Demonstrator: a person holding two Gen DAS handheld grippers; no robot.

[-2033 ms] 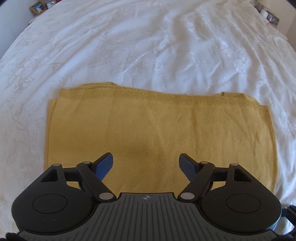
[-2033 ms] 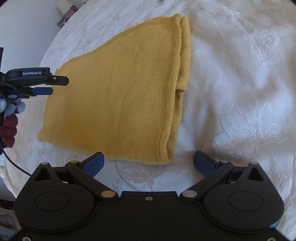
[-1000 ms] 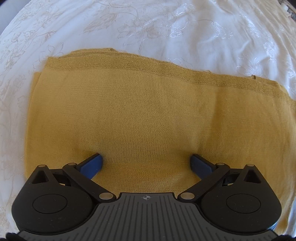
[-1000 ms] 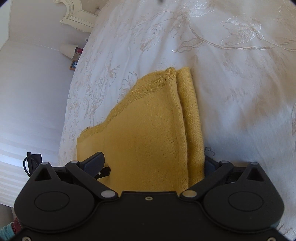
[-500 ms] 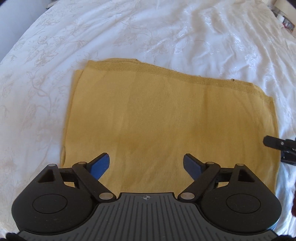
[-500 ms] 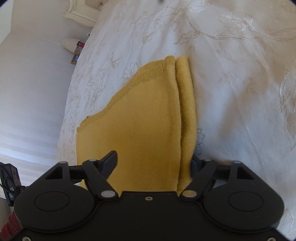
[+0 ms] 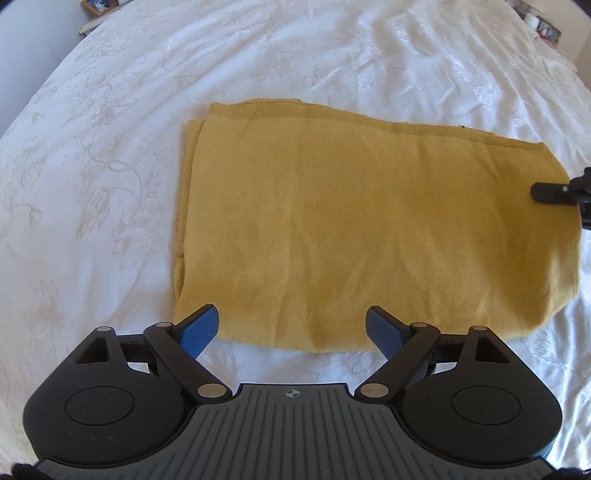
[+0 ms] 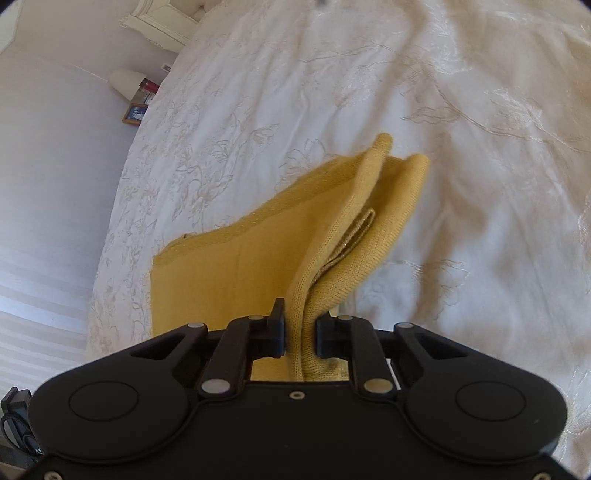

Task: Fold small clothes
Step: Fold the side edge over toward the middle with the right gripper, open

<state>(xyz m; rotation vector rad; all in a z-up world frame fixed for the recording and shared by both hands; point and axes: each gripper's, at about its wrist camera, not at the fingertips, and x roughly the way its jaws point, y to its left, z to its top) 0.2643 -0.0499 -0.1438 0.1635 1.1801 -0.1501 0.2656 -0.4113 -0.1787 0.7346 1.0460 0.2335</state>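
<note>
A mustard-yellow knitted garment [image 7: 369, 229] lies folded into a rectangle on the white bed. My left gripper [image 7: 291, 326] is open and empty, hovering just above the garment's near edge. My right gripper [image 8: 300, 336] is shut on the garment's [image 8: 280, 258] folded right edge and lifts it a little, so the layers part. The right gripper also shows in the left wrist view [image 7: 554, 192] at the garment's right edge.
The white embroidered bedspread [image 7: 110, 147] spreads all around the garment. A nightstand with a lamp [image 8: 127, 83] and framed pictures stands past the bed's far left side. More small items [image 7: 543, 26] sit at the far right corner.
My right gripper has closed on the garment's right edge and raised it. My left gripper has pulled back and to the left, so the whole garment shows.
</note>
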